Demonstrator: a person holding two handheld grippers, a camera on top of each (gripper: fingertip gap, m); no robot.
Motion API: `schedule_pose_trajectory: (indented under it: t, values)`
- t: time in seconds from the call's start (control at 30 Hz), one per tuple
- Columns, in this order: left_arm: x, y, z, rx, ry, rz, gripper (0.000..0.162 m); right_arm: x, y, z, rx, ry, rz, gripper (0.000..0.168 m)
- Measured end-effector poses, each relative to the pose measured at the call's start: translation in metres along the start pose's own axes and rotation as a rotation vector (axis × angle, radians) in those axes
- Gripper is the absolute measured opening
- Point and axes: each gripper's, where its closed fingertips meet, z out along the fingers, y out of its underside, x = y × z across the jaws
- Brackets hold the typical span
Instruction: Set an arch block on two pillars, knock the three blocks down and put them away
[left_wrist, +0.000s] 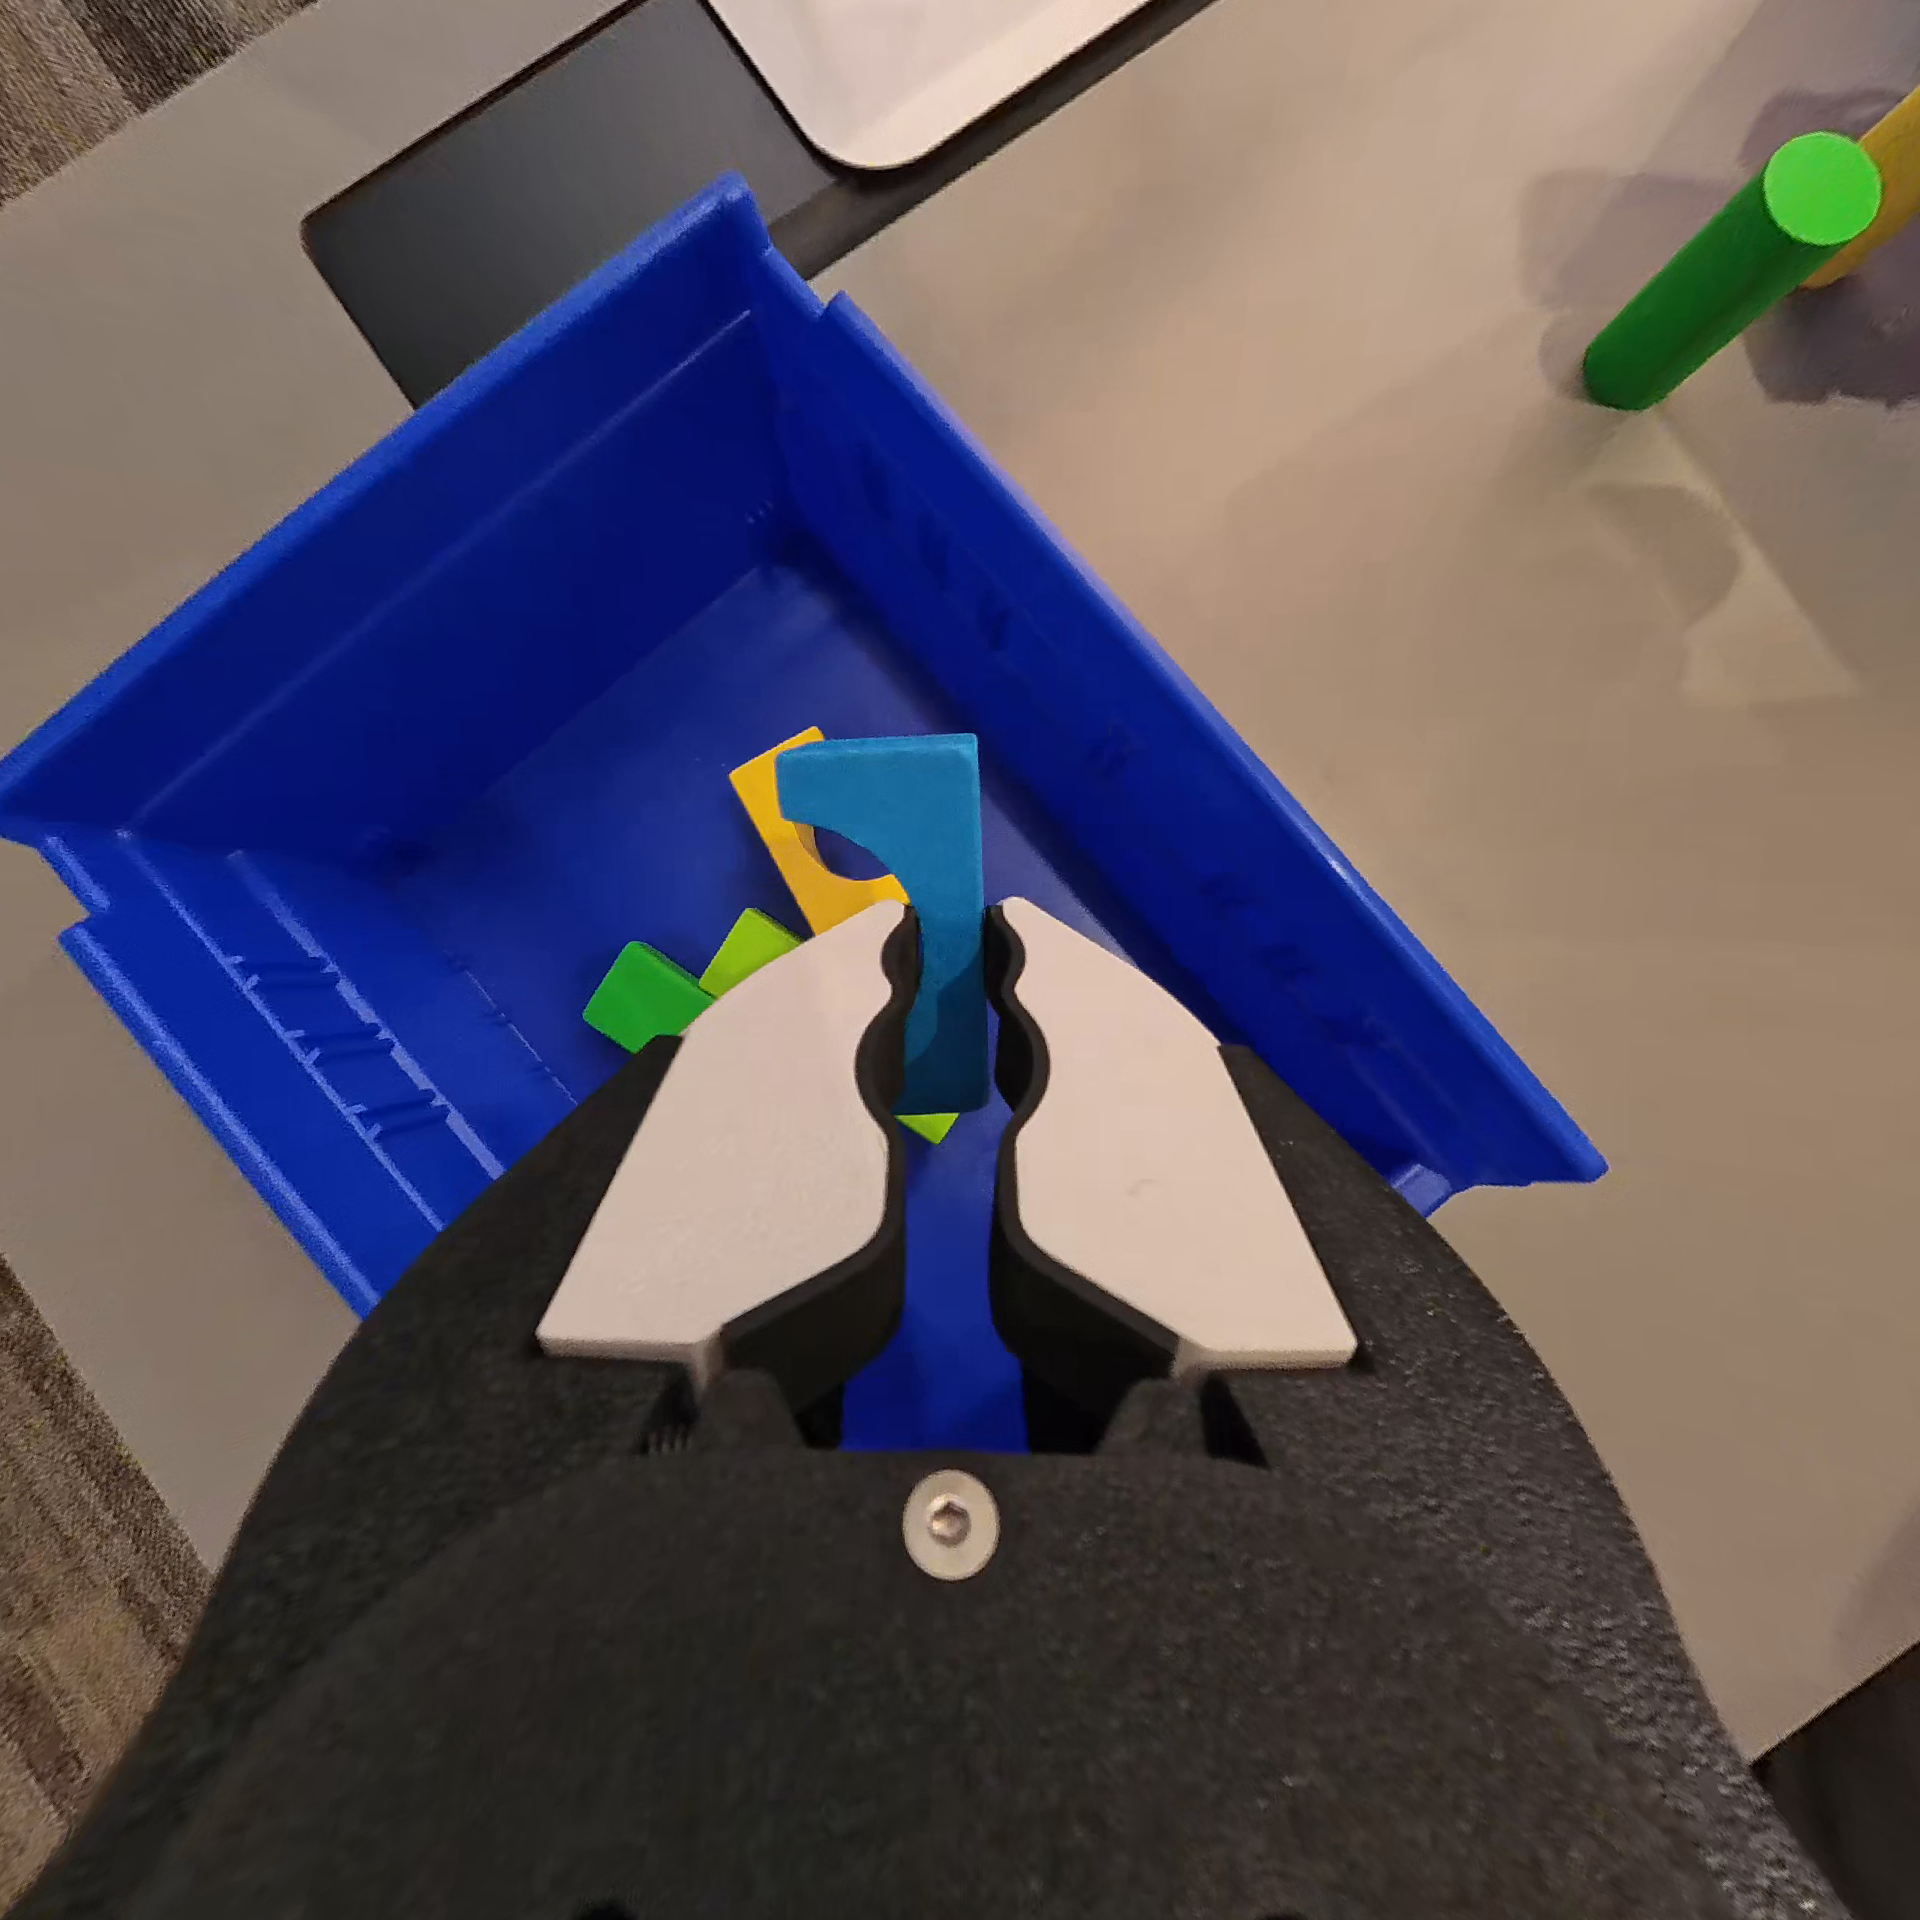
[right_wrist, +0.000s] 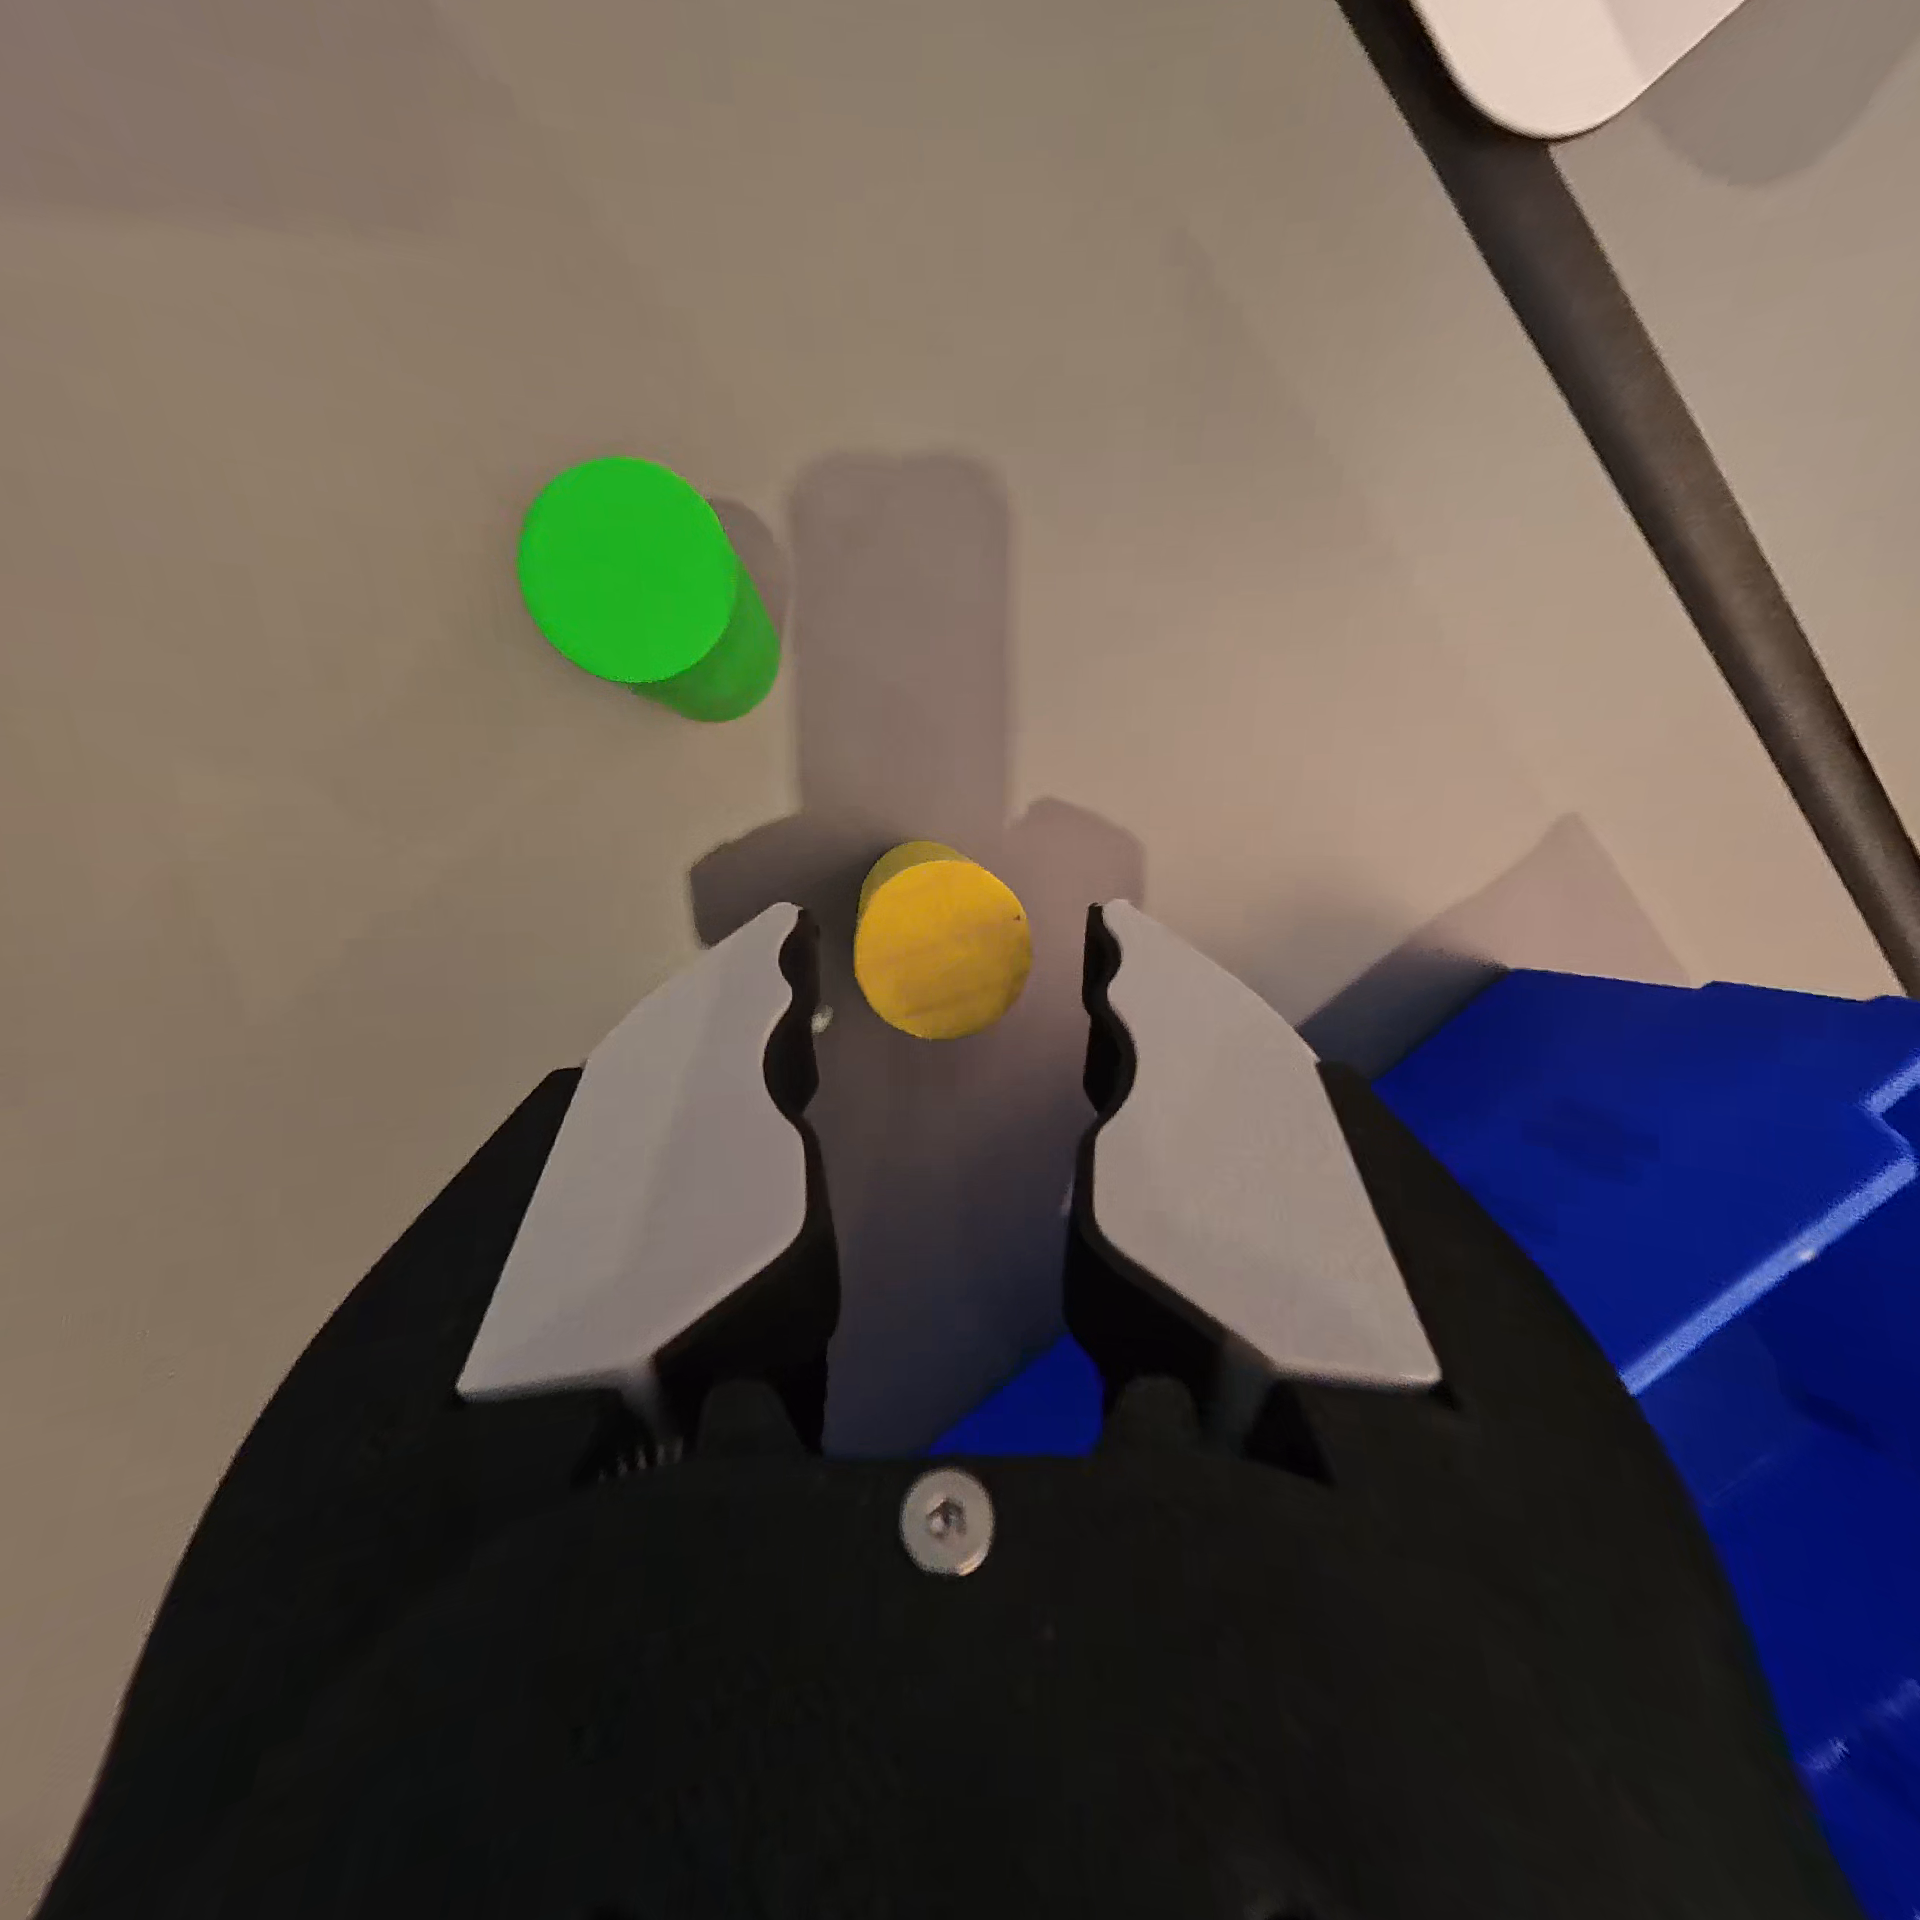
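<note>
You've got two pillars standing: one green pillar (right_wrist: 627, 571), one yellow pillar (right_wrist: 941, 940). Two arch blocks: a blue arch block (left_wrist: 914, 831) and a yellow arch block (left_wrist: 805, 862). At least two green wedge blocks (left_wrist: 644, 1000). One blue bin (left_wrist: 499, 582). Two grippers.

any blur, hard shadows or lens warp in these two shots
Left wrist view: mostly sharp; the blue bin walls splay from wide-angle warp; the green pillar throws a soft purplish shadow. Right wrist view: slightly soft overall; a gripper-shaped shadow falls on the table behind the yellow pillar; no strong glare in either.
</note>
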Motion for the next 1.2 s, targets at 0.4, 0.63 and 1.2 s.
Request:
schedule_pose_trajectory:
  t: [0.4, 0.63, 1.2]
  values:
    - [0.015, -0.011, -0.011, 0.020, -0.015, 0.058, 0.012, -0.012, -0.009, 0.002, 0.019, -0.042, -0.043, 0.034]
    - [0.052, -0.026, -0.019, 0.073, 0.101, 0.088, 0.012, -0.014, -0.010, -0.001, 0.024, -0.042, -0.058, 0.044]
    - [0.219, -0.084, -0.035, 0.200, 1.192, -0.177, 0.011, -0.176, -0.096, -0.151, 1.035, 0.668, -1.158, 0.042]
